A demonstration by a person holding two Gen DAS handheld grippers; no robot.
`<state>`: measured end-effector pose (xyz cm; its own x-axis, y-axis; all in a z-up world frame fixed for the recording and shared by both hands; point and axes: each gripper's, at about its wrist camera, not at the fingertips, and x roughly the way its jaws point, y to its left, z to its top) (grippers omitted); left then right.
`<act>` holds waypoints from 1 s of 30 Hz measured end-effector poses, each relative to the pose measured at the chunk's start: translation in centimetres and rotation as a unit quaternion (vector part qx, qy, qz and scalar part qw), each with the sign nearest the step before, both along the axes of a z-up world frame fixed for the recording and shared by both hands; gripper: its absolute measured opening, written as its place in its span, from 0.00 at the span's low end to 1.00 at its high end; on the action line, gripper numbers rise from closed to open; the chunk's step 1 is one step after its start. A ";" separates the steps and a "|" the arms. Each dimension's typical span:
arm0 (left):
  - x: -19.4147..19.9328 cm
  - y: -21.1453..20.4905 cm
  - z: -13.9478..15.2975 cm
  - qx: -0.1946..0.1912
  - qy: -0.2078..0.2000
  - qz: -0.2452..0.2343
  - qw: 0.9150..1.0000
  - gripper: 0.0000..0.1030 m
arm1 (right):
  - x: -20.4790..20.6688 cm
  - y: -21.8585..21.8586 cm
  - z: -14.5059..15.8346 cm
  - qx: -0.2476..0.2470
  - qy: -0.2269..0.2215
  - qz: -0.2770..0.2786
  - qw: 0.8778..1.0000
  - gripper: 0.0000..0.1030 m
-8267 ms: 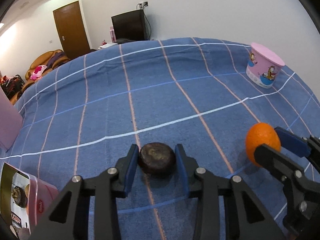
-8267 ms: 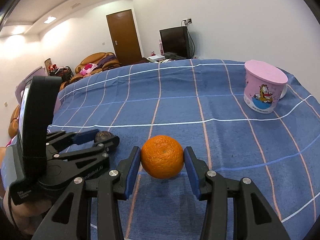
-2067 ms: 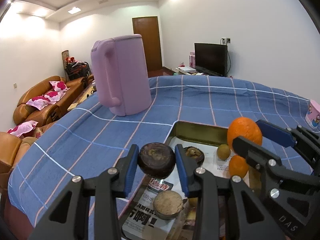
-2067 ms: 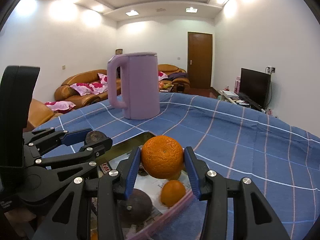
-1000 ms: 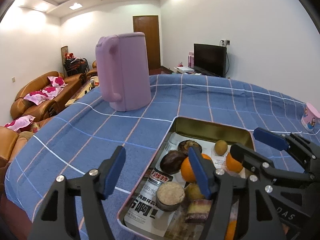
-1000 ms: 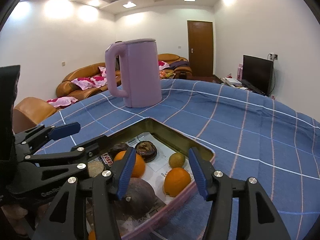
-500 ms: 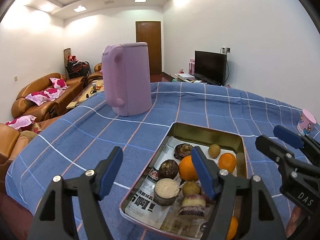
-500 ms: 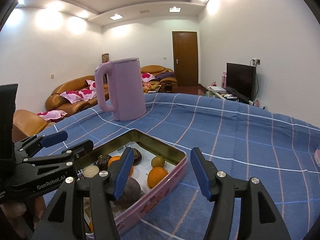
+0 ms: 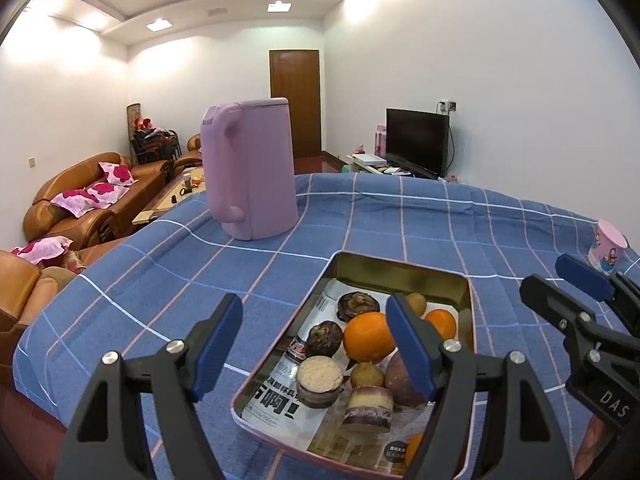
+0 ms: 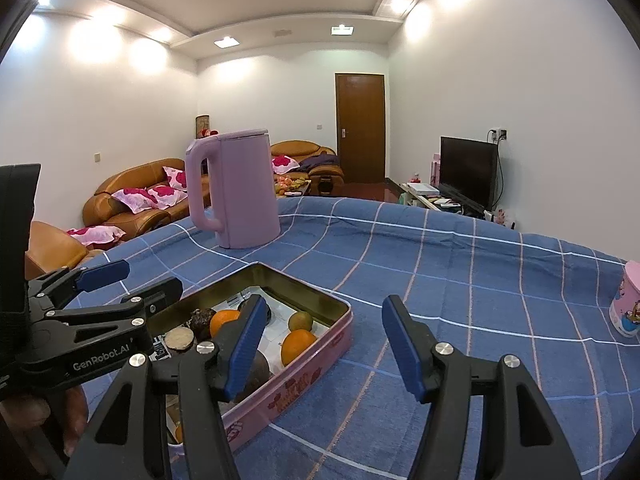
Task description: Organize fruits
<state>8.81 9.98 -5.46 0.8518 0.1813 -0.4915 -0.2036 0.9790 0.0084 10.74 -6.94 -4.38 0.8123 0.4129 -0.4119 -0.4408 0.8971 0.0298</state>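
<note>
A pink tin tray (image 9: 400, 270) lies on the blue checked tablecloth and holds several fruits. A large orange (image 9: 368, 341) sits in its middle, a dark brown fruit (image 9: 324, 333) to its left and a smaller orange (image 9: 442, 322) to its right. The tray also shows in the right wrist view (image 10: 320, 356), with both oranges (image 10: 297, 346) inside. My left gripper (image 9: 316, 344) is open and empty above the tray's near left edge. My right gripper (image 10: 324, 340) is open and empty above the tray's right side.
A tall pink kettle (image 9: 248, 172) stands on the table behind the tray. A pink cartoon cup (image 9: 610, 247) stands at the far right. The table's left edge drops off toward brown sofas (image 9: 80, 204). A TV (image 9: 416, 146) stands at the back wall.
Both grippers have opened: the dark fruit and the orange now lie in the tray. Both grippers have since pulled back and up from the tray.
</note>
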 end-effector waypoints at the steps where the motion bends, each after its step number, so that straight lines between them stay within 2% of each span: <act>1: 0.0 -0.1 0.0 0.001 0.000 0.000 1.000 0.74 | -0.1 -0.1 0.0 0.001 -0.001 0.000 1.000 0.60; 27: -0.5 -1.1 0.2 0.004 -0.001 -0.008 1.000 0.74 | -0.8 -0.9 0.3 0.013 -0.008 -0.006 1.000 0.61; 30: -0.6 -1.2 0.2 0.006 -0.003 -0.008 1.000 0.80 | -0.8 -0.9 0.4 0.013 -0.008 -0.006 1.000 0.61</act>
<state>8.20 8.73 -5.30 0.8578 0.1732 -0.4840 -0.1874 0.9821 0.0192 9.92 -7.83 -4.03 0.8238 0.4137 -0.3876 -0.4307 0.9013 0.0466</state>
